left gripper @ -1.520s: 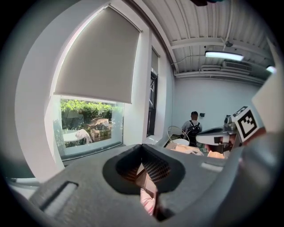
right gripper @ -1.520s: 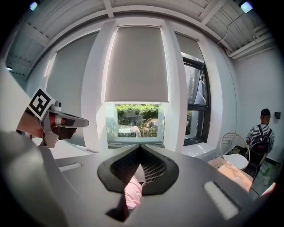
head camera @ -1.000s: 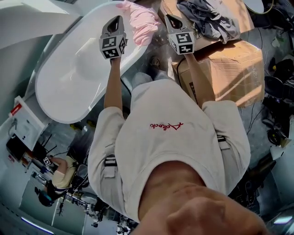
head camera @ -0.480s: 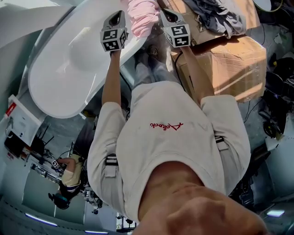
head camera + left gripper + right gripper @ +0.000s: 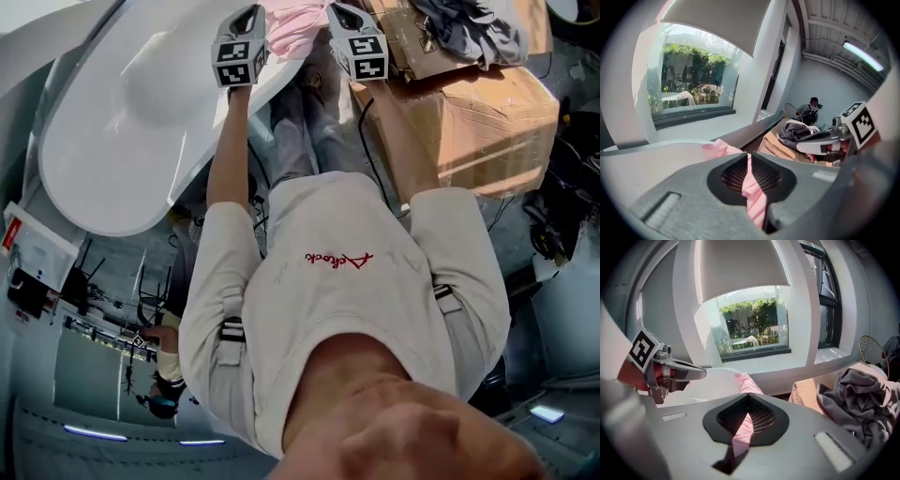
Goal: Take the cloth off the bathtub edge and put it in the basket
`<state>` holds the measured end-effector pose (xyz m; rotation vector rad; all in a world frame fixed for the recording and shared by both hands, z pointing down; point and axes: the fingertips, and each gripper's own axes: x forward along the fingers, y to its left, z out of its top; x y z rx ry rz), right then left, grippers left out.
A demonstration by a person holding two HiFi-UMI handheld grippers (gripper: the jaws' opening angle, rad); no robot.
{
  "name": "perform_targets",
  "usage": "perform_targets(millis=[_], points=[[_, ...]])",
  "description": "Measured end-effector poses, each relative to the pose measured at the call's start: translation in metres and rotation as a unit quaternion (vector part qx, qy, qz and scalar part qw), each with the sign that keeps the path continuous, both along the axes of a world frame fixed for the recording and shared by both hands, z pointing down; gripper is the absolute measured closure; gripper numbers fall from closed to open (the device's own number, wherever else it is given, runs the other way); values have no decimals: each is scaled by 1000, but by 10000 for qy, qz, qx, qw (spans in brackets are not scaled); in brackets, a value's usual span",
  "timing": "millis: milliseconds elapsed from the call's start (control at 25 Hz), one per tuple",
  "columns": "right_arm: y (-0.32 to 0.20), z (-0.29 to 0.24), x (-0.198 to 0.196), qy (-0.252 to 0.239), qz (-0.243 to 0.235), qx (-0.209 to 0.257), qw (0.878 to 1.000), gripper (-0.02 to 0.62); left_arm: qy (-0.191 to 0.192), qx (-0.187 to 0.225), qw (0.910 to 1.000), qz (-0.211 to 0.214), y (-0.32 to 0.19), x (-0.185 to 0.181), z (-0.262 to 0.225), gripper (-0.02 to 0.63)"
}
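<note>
The cloth is being reached for, lying just ahead of the left claw, its empty jaws parting, and the clenched, empty right claw, with a wider opening likely needed next.

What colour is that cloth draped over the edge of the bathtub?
Pale pink: the soft fabric cloth shows best in the right gripper view.
</note>
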<state>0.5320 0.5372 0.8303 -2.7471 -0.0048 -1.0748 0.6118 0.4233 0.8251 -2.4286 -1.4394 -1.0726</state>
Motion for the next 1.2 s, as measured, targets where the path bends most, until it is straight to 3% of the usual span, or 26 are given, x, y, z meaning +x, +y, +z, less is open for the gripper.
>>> perform_targets(millis=[80, 200, 320, 440, 560, 840, 1200], points=[[-2, 19, 7, -90, 17, 84, 9999, 581, -128, 15, 9999, 1, 1, 2, 20, 579], [-11, 48, 16, -283, -40, 349, 9990, 494, -364, -2, 9993, 27, 1, 5, 48, 531], [-19, 78, 25, -488, -105, 619, 9968, 377, -605, -67, 9981, 25, 2, 8, 75, 482], [-23, 109, 35, -595, -115, 657, 9960, 219, -777, -112, 9969, 59, 7, 11, 101, 419], [-27, 138, 42, -755, -115, 634, 9951, 150, -879, -204, 9959, 79, 14, 15, 123, 391], [-26, 185, 48, -1077, 15, 562, 9926, 147, -1040, -239, 9941, 172, 29, 15, 155, 382], [-34, 197, 52, -1268, 125, 567, 9902, 280, -1256, -130, 9915, 311, 26, 4, 176, 382]])
